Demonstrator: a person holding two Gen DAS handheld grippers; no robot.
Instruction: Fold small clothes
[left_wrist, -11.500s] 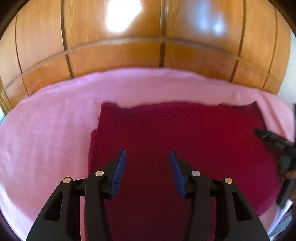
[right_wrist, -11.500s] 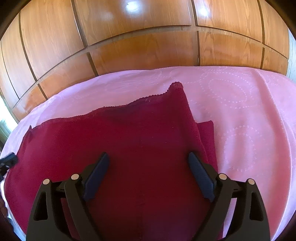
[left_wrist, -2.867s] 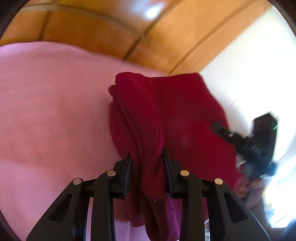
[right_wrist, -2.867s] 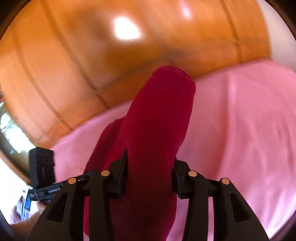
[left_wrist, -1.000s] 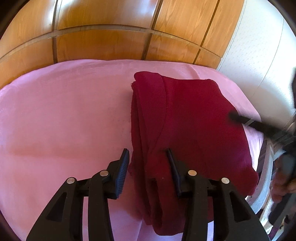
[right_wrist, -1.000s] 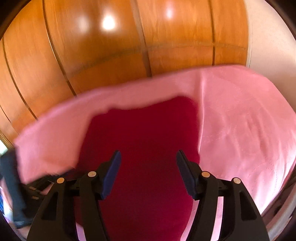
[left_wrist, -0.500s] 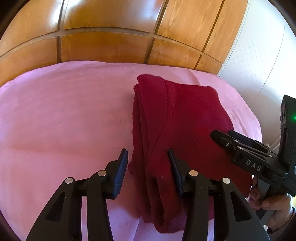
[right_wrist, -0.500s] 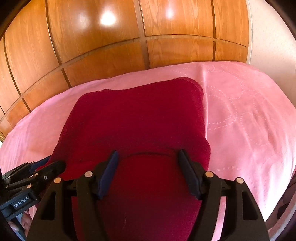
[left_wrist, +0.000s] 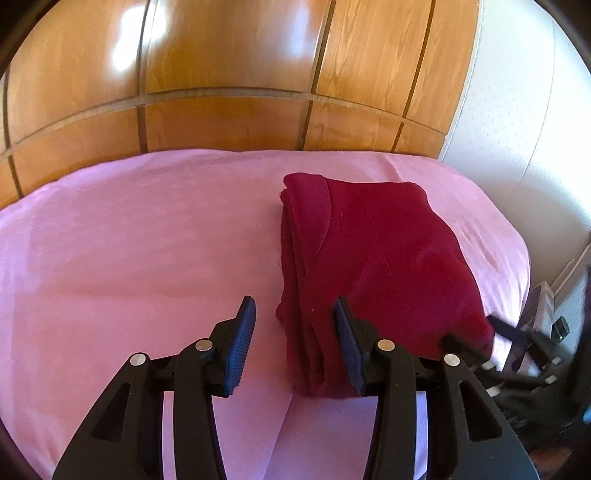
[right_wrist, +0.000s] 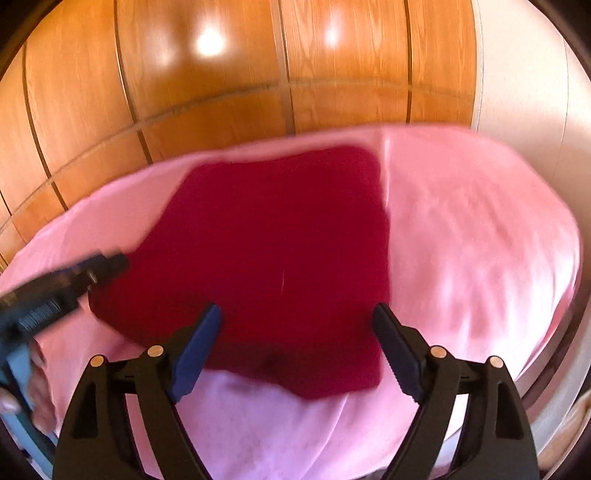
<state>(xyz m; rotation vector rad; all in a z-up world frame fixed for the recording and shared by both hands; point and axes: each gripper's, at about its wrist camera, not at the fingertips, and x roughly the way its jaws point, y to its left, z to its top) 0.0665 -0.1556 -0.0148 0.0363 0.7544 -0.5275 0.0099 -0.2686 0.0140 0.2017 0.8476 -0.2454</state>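
A dark red garment (left_wrist: 373, 258) lies folded into a thick rectangle on the pink sheet (left_wrist: 129, 240), its stacked layers showing along its left edge. My left gripper (left_wrist: 293, 314) is open and empty, straddling the near left corner of the fold without holding it. In the right wrist view the garment (right_wrist: 280, 251) lies flat, blurred by motion. My right gripper (right_wrist: 295, 321) is wide open and empty, just above the garment's near edge. The left gripper's body (right_wrist: 55, 288) shows at the left of that view.
The pink sheet covers a bed (right_wrist: 480, 240) against a glossy wooden panelled wall (left_wrist: 229, 74). A white wall (left_wrist: 517, 110) stands to the right. The bed's right edge drops off near the garment. The right gripper's dark body (left_wrist: 524, 354) sits at lower right.
Both grippers have let go of the garment and pulled back from it. The right gripper has opened wider and is moving, blurring its view. The folded garment stays on the sheet.
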